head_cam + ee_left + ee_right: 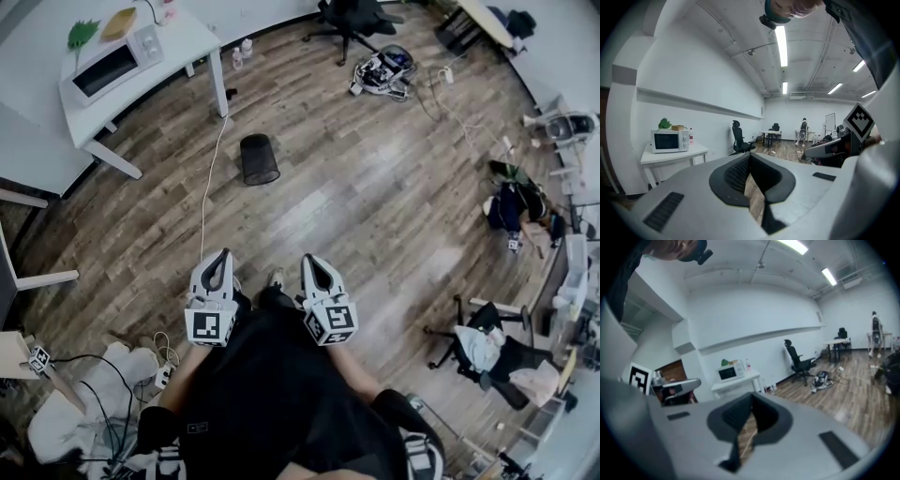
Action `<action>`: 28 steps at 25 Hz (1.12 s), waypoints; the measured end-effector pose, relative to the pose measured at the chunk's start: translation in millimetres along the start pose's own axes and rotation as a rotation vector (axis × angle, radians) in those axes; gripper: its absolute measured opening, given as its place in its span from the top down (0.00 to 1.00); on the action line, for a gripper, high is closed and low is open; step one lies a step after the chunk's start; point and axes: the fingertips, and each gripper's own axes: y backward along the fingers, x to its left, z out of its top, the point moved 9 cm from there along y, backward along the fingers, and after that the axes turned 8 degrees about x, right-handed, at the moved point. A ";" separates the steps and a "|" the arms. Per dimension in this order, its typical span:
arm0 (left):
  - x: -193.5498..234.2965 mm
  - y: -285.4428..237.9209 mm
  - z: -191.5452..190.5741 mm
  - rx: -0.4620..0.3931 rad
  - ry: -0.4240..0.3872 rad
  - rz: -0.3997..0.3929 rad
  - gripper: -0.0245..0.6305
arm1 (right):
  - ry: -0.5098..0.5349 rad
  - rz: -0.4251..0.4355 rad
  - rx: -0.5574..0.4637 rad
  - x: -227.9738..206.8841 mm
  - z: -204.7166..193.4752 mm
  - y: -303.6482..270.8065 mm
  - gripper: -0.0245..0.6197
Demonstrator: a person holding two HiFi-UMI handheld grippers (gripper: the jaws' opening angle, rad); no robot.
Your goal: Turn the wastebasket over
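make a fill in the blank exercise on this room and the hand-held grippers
The mesh wastebasket on the wooden floor is coloured ____.
The appliance on the white desk is a ____.
The jaws of the left hand-held gripper and the right hand-held gripper are ____.
____ of them touches the wastebasket.
Missing: black; microwave; shut; neither.
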 end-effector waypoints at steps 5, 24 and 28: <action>-21.2 -12.5 2.6 -0.009 0.002 0.017 0.91 | -0.004 0.016 0.002 -23.1 -3.0 5.0 0.91; -34.8 -64.5 -18.5 0.061 0.038 0.088 0.91 | 0.038 0.104 0.064 -68.7 5.6 -47.8 0.91; -13.5 -99.8 -18.9 0.080 0.051 0.087 0.91 | 0.052 0.091 0.080 -80.5 21.7 -81.5 0.91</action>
